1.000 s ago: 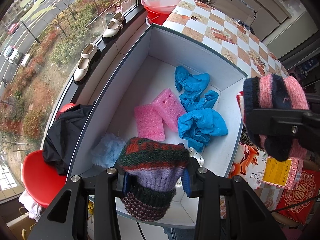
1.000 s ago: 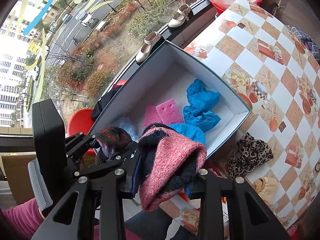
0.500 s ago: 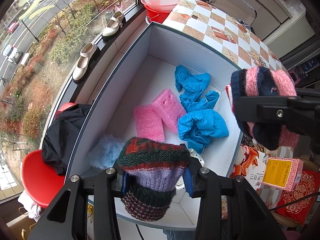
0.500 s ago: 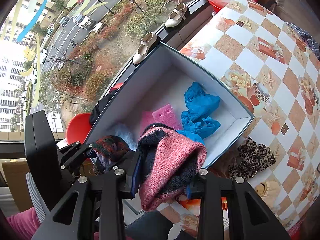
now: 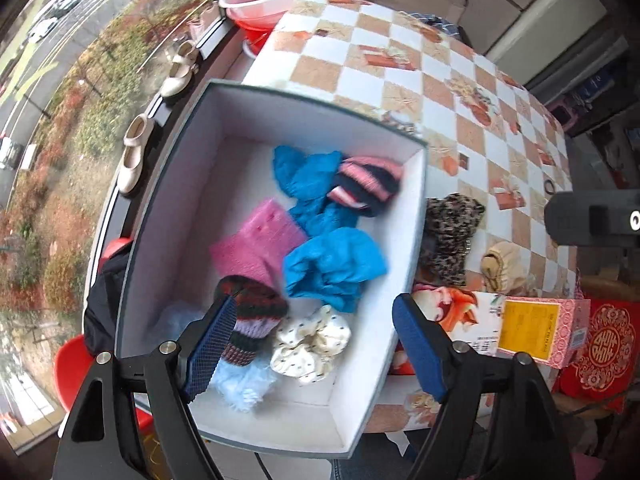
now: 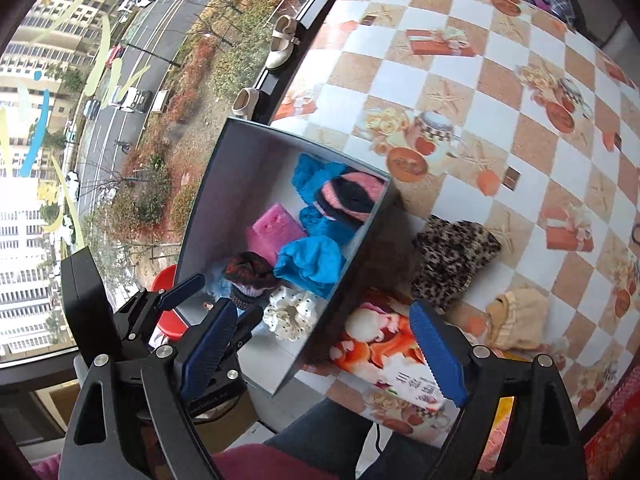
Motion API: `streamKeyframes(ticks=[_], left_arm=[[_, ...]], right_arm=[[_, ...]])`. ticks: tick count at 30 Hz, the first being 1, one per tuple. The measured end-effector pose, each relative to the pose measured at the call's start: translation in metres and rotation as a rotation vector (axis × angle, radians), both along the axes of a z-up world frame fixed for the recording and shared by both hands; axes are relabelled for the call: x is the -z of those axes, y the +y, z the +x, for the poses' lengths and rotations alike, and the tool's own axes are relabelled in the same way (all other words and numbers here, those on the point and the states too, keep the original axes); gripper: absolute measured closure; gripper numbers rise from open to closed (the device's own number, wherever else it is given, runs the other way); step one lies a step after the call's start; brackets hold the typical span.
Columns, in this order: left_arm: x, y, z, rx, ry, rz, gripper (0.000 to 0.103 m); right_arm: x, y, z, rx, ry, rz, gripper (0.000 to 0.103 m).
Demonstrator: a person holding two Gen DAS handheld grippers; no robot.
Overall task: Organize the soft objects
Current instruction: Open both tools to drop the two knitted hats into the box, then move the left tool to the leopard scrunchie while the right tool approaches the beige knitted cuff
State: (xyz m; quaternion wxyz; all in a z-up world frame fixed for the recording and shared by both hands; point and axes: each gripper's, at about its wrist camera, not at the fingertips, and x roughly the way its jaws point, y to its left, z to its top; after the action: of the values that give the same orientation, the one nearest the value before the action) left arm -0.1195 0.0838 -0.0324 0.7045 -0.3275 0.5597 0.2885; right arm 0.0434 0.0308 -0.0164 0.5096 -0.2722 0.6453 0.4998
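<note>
Now both knit hats (image 5: 366, 186) (image 5: 248, 316) apparently loose in box (image 5: 416, 216), left gripper (image 5: 316, 344), right gripper (image 6: 324, 352), jaws just opened wide, empty.

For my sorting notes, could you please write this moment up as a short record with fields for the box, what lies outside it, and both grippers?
container: white box on the checked table
in box: pink-striped knit piece, dark striped knit piece, blue covers, pink foam, dotted scrunchie
outside box: leopard piece, beige piece
left gripper: open, jaws just opened, empty
right gripper: open, jaws just opened, empty
</note>
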Motion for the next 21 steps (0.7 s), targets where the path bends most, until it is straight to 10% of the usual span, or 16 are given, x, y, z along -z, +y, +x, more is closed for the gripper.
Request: streamKeyframes(ticks=[7, 21], left_arm=[[-0.005, -0.030, 0.089, 0.197, -0.033, -0.065, 0.020], [0.071, -0.045, 0.190, 0.195, 0.185, -0.115, 0.020]], right_arm=[[0.005, -0.062, 0.096, 0.083, -0.129, -0.139, 0.000], [0.158, -0.074, 0.149, -0.095, -0.092, -0.369, 0.000]])
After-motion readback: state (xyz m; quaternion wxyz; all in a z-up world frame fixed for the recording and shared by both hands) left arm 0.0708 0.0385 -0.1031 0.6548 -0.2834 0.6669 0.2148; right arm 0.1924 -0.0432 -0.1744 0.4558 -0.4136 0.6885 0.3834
